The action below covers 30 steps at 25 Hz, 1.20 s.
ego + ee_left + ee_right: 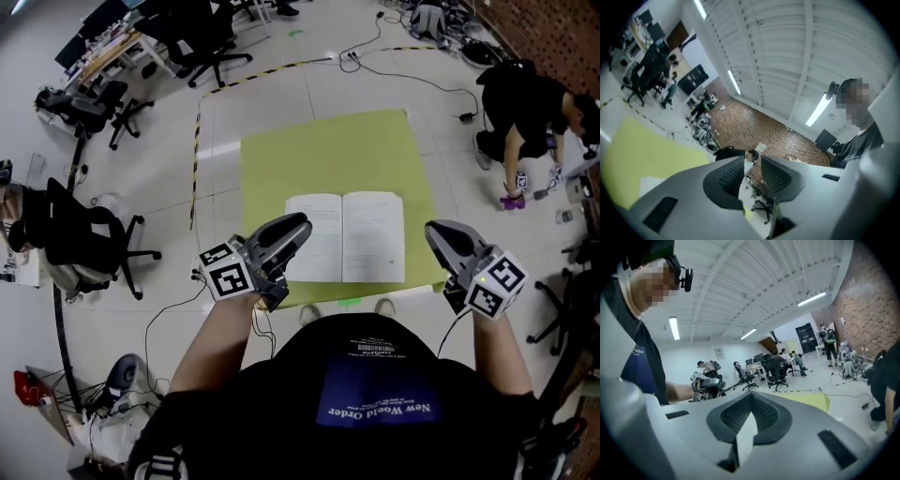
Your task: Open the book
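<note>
The book (pixel 345 234) lies open, white pages up, on a yellow-green mat (pixel 319 150) on the floor. Both grippers hang well above it, close to the person's body. The left gripper (pixel 296 227) overlaps the lower left corner of the left page in the head view. In its own view the left gripper (pixel 753 162) is open, with a gap between the ribbed pads and nothing in it. The right gripper (pixel 434 232) is beyond the book's right edge. In the right gripper view its (pixel 751 395) tips touch and hold nothing. The mat's corner (pixel 811 400) shows behind them.
A black office chair (pixel 84 236) stands left of the mat and more chairs (pixel 202 42) further back. Black-and-yellow tape (pixel 197 141) and cables (pixel 412 80) run over the floor. A person (pixel 525 108) crouches at the right. The wearer's shoes (pixel 309 314) stand at the mat's near edge.
</note>
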Each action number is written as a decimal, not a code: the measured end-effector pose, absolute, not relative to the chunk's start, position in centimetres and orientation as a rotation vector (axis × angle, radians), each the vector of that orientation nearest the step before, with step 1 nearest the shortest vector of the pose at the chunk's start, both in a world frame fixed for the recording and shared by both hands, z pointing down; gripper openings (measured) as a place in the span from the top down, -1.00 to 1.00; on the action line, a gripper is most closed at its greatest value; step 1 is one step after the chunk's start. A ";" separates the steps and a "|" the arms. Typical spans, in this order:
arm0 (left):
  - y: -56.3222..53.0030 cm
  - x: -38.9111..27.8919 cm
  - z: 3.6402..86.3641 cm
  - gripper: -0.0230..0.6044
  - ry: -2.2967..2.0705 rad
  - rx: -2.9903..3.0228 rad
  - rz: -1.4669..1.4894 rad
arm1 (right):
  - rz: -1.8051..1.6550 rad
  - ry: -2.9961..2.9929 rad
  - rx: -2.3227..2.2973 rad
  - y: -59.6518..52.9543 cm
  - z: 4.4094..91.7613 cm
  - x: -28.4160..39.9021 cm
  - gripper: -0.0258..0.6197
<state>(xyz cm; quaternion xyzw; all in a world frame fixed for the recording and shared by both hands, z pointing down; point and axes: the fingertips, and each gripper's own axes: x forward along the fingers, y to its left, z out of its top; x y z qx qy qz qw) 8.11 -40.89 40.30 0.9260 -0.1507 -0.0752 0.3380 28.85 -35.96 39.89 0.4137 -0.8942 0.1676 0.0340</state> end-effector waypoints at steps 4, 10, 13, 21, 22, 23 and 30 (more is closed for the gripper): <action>-41.5 1.2 33.9 0.56 -0.773 2.598 -0.289 | 0.350 -2.800 1.210 -37.9 35.3 26.2 0.96; -38.1 -4.8 32.1 0.91 -1.073 2.666 -0.292 | 0.236 -2.835 1.148 -38.3 32.0 22.9 0.96; -37.8 -4.9 32.2 0.91 -1.065 2.648 -0.334 | 0.283 -2.842 1.137 -39.6 31.9 22.3 0.96; -37.9 -5.0 32.0 0.91 -1.067 2.641 -0.381 | 0.424 -2.836 1.132 -40.6 33.5 21.4 0.97; -37.9 -5.1 31.9 0.91 -1.072 2.640 -0.388 | 0.423 -2.832 1.133 -40.6 33.6 21.5 0.97; -37.9 -5.2 31.9 0.91 -1.076 2.638 -0.396 | 0.418 -2.828 1.132 -40.6 33.6 21.6 0.97; -38.0 -5.4 32.2 0.91 -1.080 2.630 -0.399 | 0.360 -2.823 1.105 -40.3 33.2 21.5 0.97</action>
